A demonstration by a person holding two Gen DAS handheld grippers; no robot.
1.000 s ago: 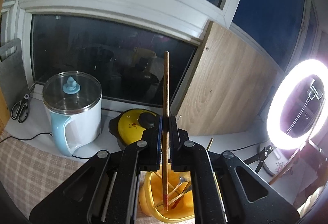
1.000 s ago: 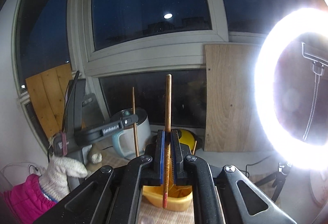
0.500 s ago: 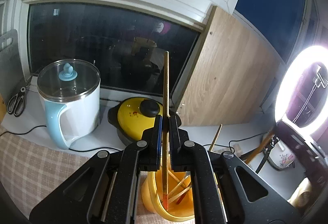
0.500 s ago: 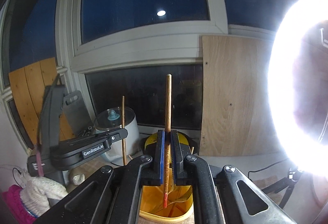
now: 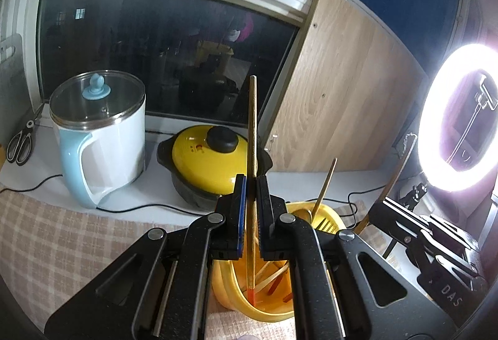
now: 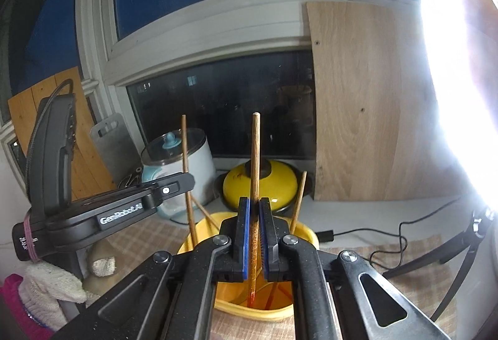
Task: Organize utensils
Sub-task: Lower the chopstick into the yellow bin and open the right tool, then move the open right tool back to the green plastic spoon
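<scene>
Your left gripper [image 5: 251, 193] clamps a slim round wooden chopstick [image 5: 252, 134]; your right gripper [image 6: 255, 215] pinches another chopstick [image 6: 255, 159], both upright, red tips inside the glossy yellow plastic holder [image 6: 306, 235].

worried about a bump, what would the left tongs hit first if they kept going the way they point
Probably the yellow utensil holder, just ahead below the left tongs; the chopstick they grip already dips inside. Depth is uncertain.

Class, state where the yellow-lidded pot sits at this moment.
In the left wrist view the yellow-lidded pot sits on the white sill below the dark window, between the white electric kettle on its left and the leaning wooden board on its right.
</scene>
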